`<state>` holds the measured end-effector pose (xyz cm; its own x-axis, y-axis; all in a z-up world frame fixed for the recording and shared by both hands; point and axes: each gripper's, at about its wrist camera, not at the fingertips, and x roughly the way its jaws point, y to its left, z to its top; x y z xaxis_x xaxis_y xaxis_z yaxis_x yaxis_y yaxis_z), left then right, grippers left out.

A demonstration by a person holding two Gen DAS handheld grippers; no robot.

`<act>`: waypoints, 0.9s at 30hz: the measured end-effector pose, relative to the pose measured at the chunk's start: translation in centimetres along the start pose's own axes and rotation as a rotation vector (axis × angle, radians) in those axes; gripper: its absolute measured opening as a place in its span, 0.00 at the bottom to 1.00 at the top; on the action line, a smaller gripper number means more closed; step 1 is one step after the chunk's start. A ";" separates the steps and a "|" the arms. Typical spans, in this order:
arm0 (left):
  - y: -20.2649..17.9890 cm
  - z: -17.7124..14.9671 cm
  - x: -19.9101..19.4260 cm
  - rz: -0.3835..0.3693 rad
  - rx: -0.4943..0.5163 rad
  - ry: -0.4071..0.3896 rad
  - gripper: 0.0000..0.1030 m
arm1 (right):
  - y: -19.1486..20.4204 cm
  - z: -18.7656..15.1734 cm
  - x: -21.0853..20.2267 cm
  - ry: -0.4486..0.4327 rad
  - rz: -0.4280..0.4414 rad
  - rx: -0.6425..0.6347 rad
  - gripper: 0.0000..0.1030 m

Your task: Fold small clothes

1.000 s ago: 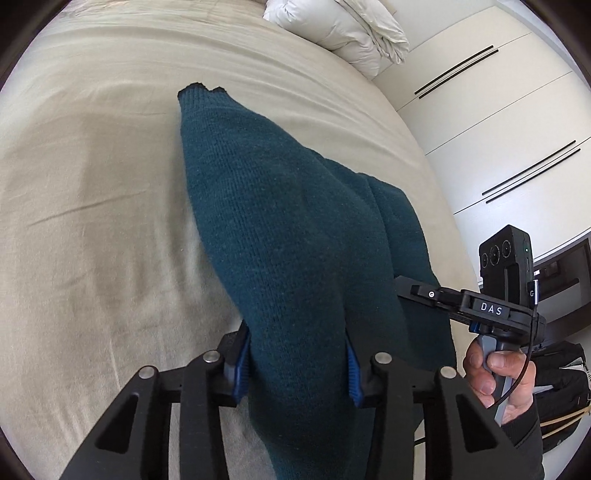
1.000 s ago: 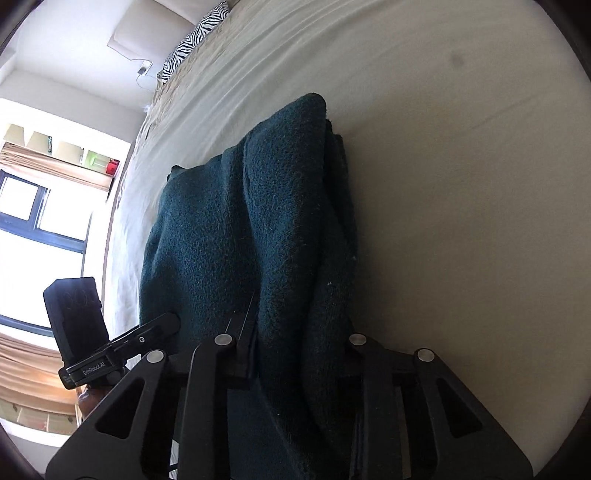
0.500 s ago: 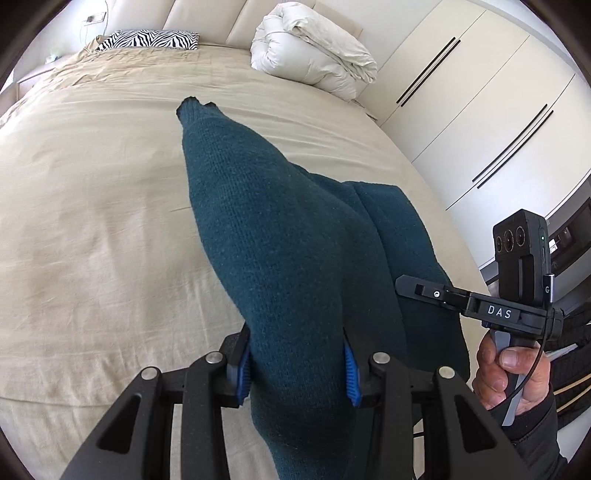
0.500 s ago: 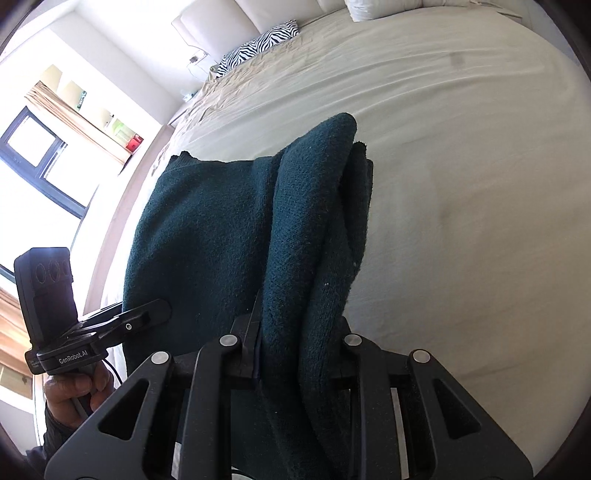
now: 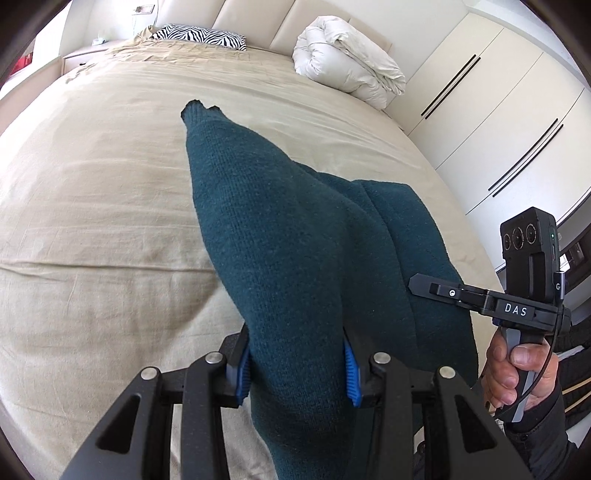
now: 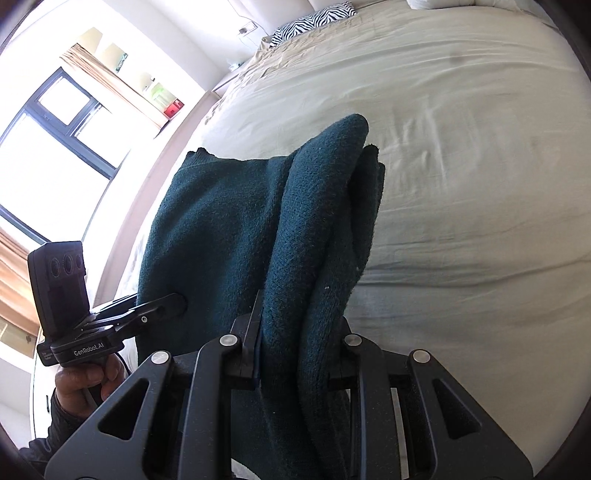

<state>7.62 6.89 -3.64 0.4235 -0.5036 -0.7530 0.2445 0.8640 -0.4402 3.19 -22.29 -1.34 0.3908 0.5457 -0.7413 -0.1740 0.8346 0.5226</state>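
Note:
A dark teal knitted garment (image 5: pixel 295 236) lies partly on the beige bed (image 5: pixel 92 206), its near edge lifted. My left gripper (image 5: pixel 297 363) is shut on a thick bunch of its near end, blue pads (image 5: pixel 350 373) pressed on both sides. My right gripper (image 6: pixel 295 354) is shut on the other near corner, where the garment (image 6: pixel 317 229) hangs in folded layers. Each gripper shows in the other's view: the right one (image 5: pixel 424 286) at right, the left one (image 6: pixel 173 306) at left. The far end of the garment rests on the bed.
A rolled white duvet (image 5: pixel 351 70) and a zebra-print pillow (image 5: pixel 199 35) lie at the head of the bed. White wardrobe doors (image 5: pixel 498 122) stand at the right. A window (image 6: pixel 48 147) is beyond the bed's left side.
Both grippers have risen and tilted up with the garment's near edge held. More of the bed's head, the pillows and the window now show.

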 end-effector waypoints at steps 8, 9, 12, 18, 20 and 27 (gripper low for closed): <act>4.3 -4.2 3.2 0.018 -0.038 0.053 0.47 | -2.7 -3.3 7.6 0.064 0.045 0.108 0.21; 4.7 -4.4 3.2 0.004 -0.051 0.044 0.48 | -3.9 -3.5 8.0 0.060 0.071 0.138 0.21; 5.4 -4.9 3.4 -0.009 -0.067 0.030 0.54 | -6.5 -4.5 8.8 0.051 0.156 0.246 0.24; 6.0 -5.4 3.7 -0.019 -0.098 0.011 0.65 | -8.5 -5.8 9.0 -0.006 0.220 0.288 0.30; 6.4 -5.4 3.6 -0.031 -0.117 0.005 0.65 | -9.0 -6.4 8.6 -0.026 0.238 0.315 0.33; 5.6 -5.6 0.4 0.052 -0.106 -0.056 0.66 | -9.1 -8.0 3.7 -0.134 0.150 0.309 0.39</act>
<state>4.30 11.54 -9.18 0.4819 -0.4547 -0.7490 0.1289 0.8823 -0.4527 -1.01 -27.23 -12.21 0.5002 0.6282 -0.5959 0.0350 0.6730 0.7388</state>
